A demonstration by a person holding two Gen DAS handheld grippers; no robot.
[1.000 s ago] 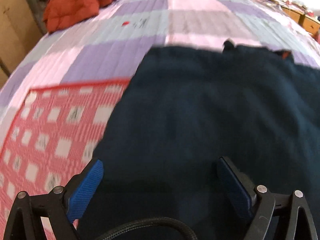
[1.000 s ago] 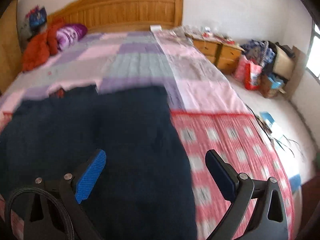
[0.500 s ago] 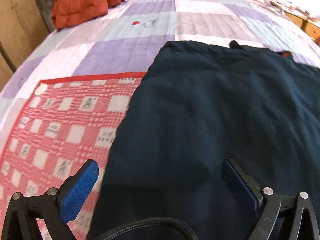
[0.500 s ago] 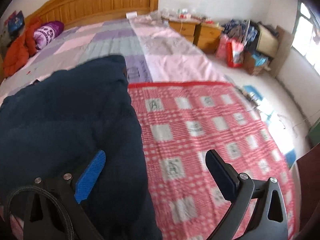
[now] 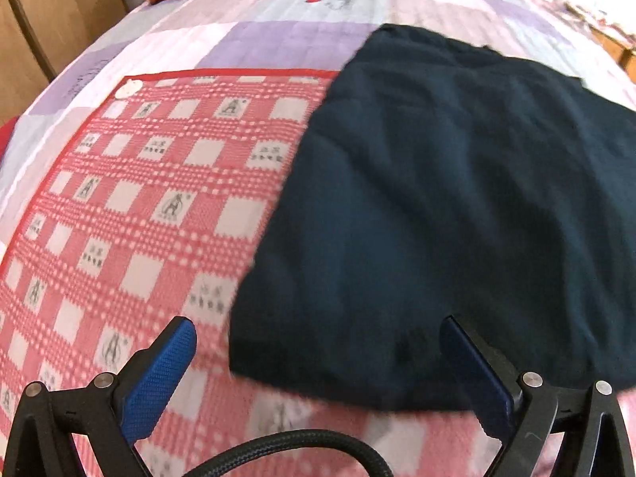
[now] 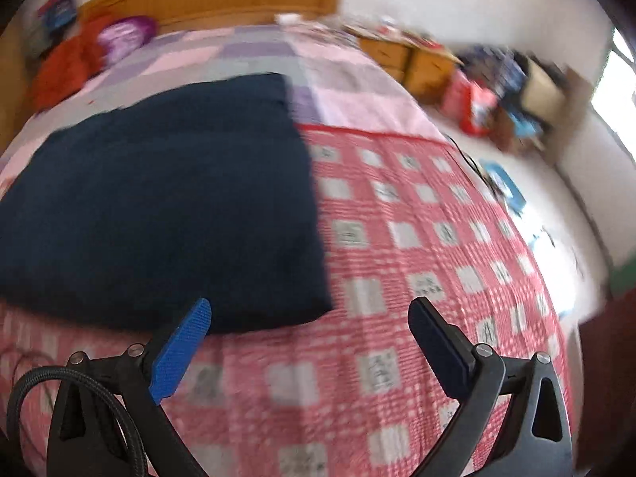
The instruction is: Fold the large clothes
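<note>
Garment: dark navy garment [image 5: 457,206] lies flat on red checked blanket [image 5: 139,206] | left gripper [image 5: 318,361] spread, empty | right gripper [image 6: 310,342] spread, empty | near corners should be pinched evenly, hem kept taut.

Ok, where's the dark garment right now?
The dark garment lies flat on the bed, mostly on the red checked mat, its far end on the purple quilt, just ahead of both open grippers.

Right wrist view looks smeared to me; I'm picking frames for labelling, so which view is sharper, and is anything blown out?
Right wrist view: motion blur smears the red-and-white checked mat and the dark navy folded garment; the window at the right edge is blown out. Left wrist view: sharper on the mat's pattern, soft near the garment's near edge; fisheye bulge in both.
</note>
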